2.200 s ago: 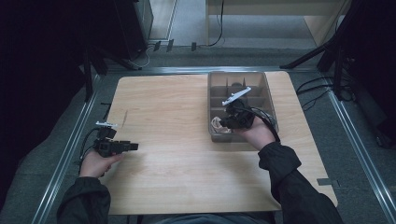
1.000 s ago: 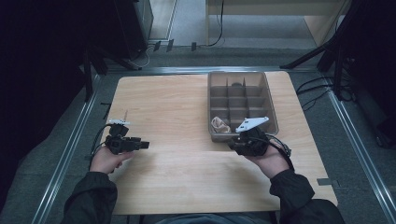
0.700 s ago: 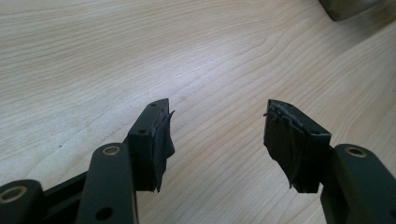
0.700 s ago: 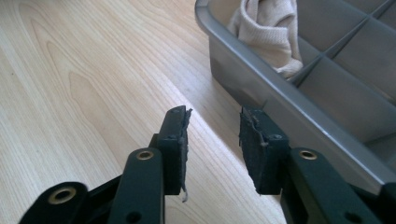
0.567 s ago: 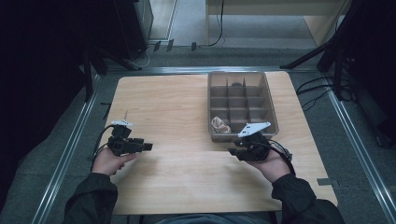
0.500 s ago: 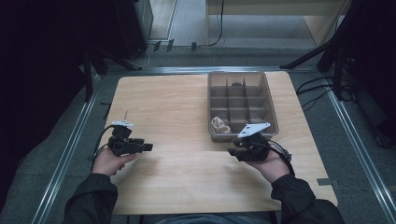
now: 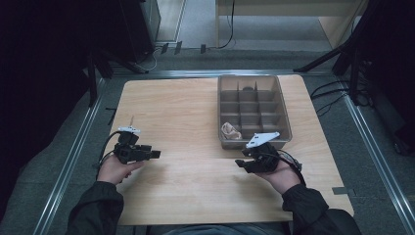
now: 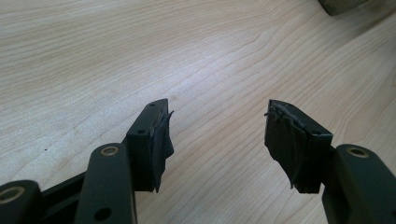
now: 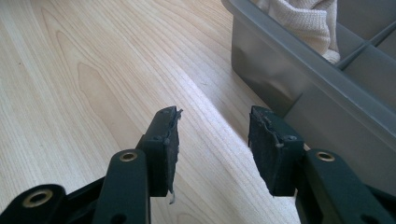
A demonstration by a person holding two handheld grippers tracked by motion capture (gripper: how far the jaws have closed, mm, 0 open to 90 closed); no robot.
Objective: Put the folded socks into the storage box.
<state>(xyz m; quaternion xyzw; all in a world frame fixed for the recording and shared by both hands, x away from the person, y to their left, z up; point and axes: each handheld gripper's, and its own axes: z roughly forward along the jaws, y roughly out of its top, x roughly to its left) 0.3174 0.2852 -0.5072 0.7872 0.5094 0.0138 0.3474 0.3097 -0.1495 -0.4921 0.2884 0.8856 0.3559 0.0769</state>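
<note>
Right gripper (image 9: 212,135) jaws just been opening, nothing between, hovering beside divided tray (image 7: 286,120); rolled cloth (image 7: 230,131) sitting in near-left compartment; left gripper (image 8: 217,135) spread, idling over table (image 7: 186,196).

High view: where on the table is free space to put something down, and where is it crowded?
The wooden table is bare from its left edge to the grey divided tray, and across the front between the left gripper and the right gripper. It is tight at the tray's near-left compartment, which holds a beige cloth, just beyond the right gripper.
</note>
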